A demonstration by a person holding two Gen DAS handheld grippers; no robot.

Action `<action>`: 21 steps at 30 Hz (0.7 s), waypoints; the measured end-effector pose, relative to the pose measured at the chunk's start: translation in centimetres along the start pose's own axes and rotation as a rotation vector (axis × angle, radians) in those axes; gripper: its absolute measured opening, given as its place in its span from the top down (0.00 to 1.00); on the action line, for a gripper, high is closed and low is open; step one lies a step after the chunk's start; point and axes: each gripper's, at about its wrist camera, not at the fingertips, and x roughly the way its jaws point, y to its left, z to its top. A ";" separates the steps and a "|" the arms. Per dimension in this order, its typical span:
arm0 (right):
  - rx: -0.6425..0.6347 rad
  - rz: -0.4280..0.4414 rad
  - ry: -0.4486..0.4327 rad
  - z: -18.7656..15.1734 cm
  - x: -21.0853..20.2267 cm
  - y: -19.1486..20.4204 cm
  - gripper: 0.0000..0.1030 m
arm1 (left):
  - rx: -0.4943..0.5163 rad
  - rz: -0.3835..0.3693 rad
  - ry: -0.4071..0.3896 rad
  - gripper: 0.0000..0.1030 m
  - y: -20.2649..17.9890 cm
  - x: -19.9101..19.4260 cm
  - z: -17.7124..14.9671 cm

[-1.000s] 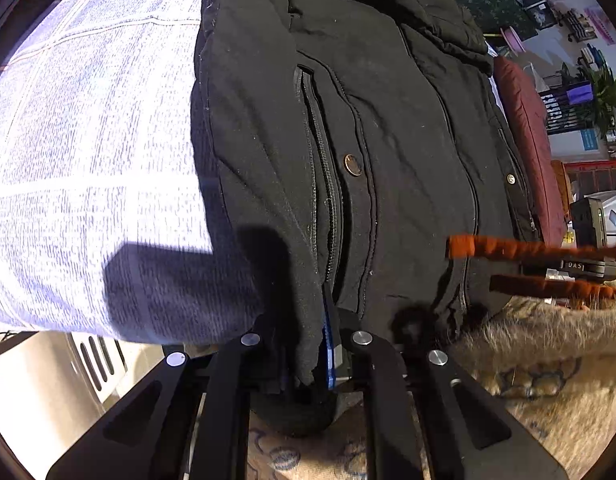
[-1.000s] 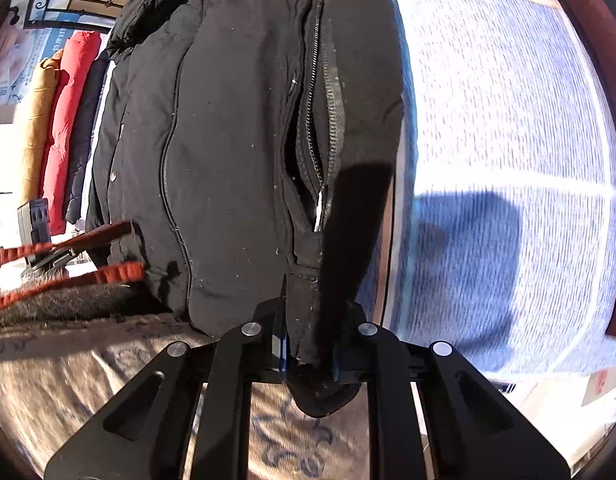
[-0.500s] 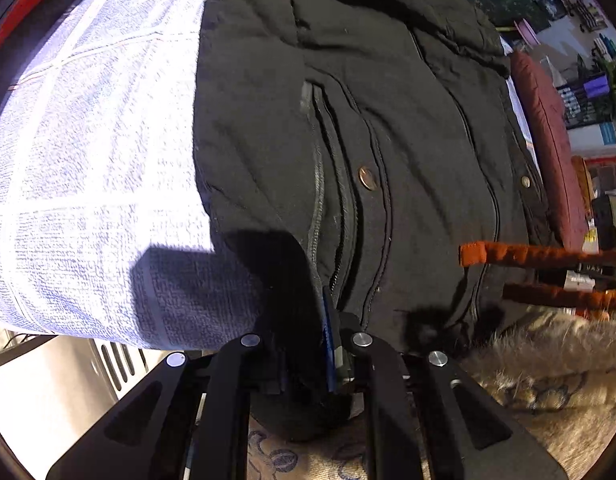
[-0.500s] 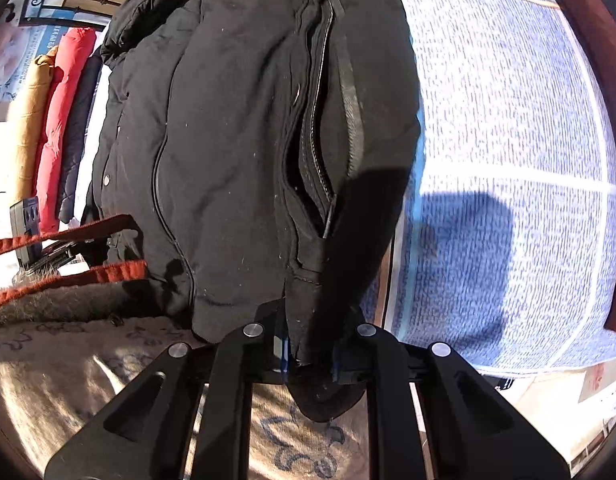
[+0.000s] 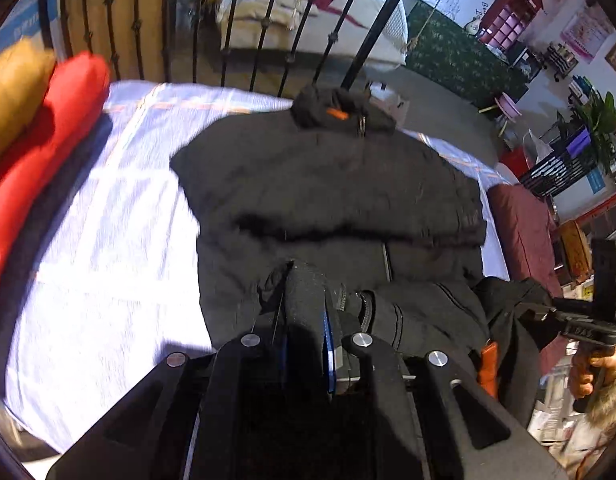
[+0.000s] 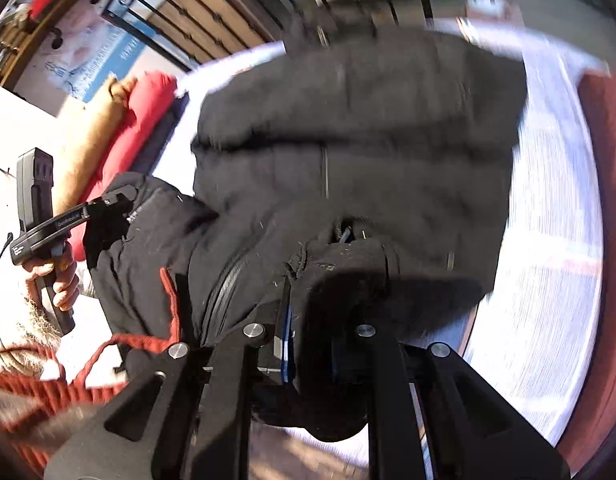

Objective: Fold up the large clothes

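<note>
A large black padded jacket [image 5: 328,184] lies on a bed with a pale blue checked sheet [image 5: 107,248], collar toward the iron headboard. My left gripper [image 5: 305,340] is shut on the jacket's bottom hem and holds it raised above the bed. My right gripper [image 6: 312,344] is shut on the hem's other corner, and the jacket [image 6: 356,128] bulges in a fold beyond it. Each view shows the other gripper: the right gripper [image 5: 520,300] at the right edge, the left gripper [image 6: 107,208] at the left edge, each held by a hand.
Red [image 5: 39,152] and yellow [image 5: 11,80] pillows lie along the bed's left side, a dark red cushion [image 5: 524,232] on its right. A black iron headboard [image 5: 267,40] stands at the far end. An orange drawstring [image 6: 163,320] hangs by the right gripper.
Both grippers have lifted the jacket's hem up and carried it toward the collar. The view has swung from the jacket front close up to the whole bed and headboard.
</note>
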 end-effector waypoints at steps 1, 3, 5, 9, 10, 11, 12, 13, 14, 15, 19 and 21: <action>-0.009 -0.010 -0.027 1.4 -0.3 0.2 0.86 | 0.011 0.010 -0.007 0.88 0.0 0.2 0.7; -0.017 -0.037 -0.077 3.9 -0.8 0.2 0.86 | 0.016 0.035 -0.015 0.88 -0.2 1.0 2.7; 0.011 -0.057 -0.123 6.4 -1.3 -0.7 0.86 | -0.004 0.045 -0.021 0.88 0.1 1.8 4.7; 0.149 -0.096 -0.190 11.0 -1.9 -4.2 0.86 | -0.022 0.073 -0.022 0.88 0.9 3.2 7.4; 0.194 -0.100 -0.196 11.8 -1.9 -5.3 0.86 | -0.030 0.081 -0.016 0.88 1.2 3.6 7.8; 0.248 -0.107 -0.204 12.6 -1.8 -6.7 0.86 | -0.042 0.087 -0.007 0.88 1.4 4.1 8.3; 0.288 -0.110 -0.209 13.1 -1.8 -7.6 0.86 | -0.052 0.091 0.002 0.88 1.7 4.6 8.7; 0.328 -0.110 -0.213 13.7 -1.6 -8.6 0.86 | -0.057 0.094 0.009 0.88 1.9 5.0 9.1; 0.358 -0.105 -0.213 14.2 -1.5 -9.5 0.86 | -0.060 0.098 0.016 0.88 2.0 5.5 9.5; 0.378 -0.097 -0.210 14.5 -1.4 -10.0 0.86 | -0.059 0.101 0.022 0.88 2.0 5.9 9.8; 0.407 -0.106 -0.189 16.2 -0.4 -10.8 0.86 | -0.064 0.103 0.040 0.88 2.1 6.5 11.5; 0.422 -0.088 -0.200 17.3 -0.5 -10.8 0.86 | -0.080 0.089 0.027 0.88 2.6 6.2 12.6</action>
